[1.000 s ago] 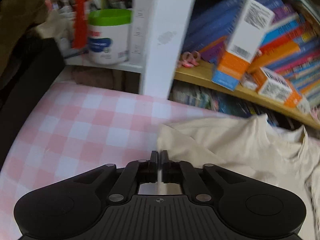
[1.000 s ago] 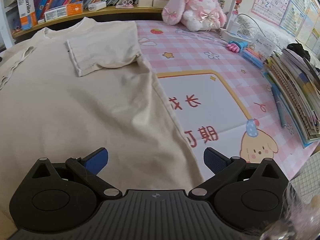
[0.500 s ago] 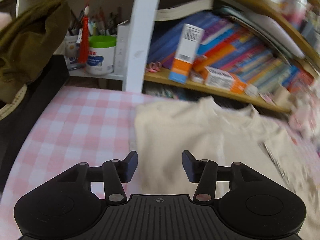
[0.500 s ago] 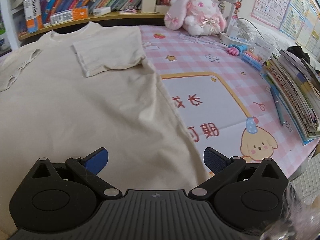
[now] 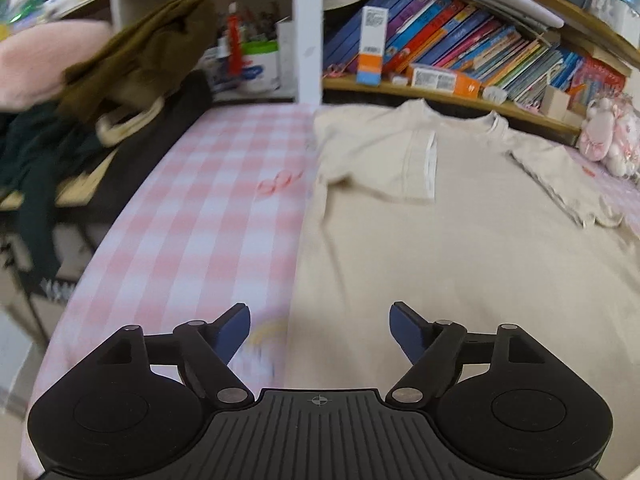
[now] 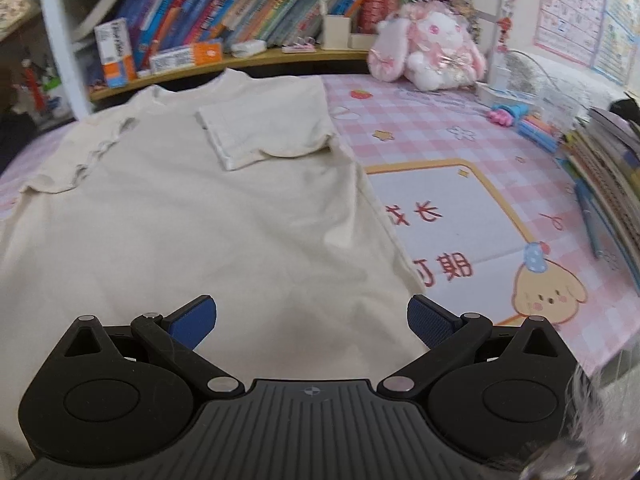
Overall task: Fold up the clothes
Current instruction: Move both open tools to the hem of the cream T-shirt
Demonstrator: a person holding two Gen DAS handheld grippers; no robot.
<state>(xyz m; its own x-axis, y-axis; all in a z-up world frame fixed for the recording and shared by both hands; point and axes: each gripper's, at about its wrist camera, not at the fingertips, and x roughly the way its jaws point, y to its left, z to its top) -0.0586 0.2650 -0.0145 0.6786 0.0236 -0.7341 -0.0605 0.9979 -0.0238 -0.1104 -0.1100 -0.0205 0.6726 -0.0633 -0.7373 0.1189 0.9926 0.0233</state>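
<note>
Pink checked tablecloth | cream cotton T-shirt flat, sleeves folded | left tongs opening, empty | right tongs wide, empty

Work surface is a table covered by a pink-and-white checked cloth with a printed cartoon panel at the right side. A wooden shelf runs along the far edge, packed with leaning books and divided by a white upright post. Printed charts hang on the right-hand wall; lighting is even, source not visible.
</note>
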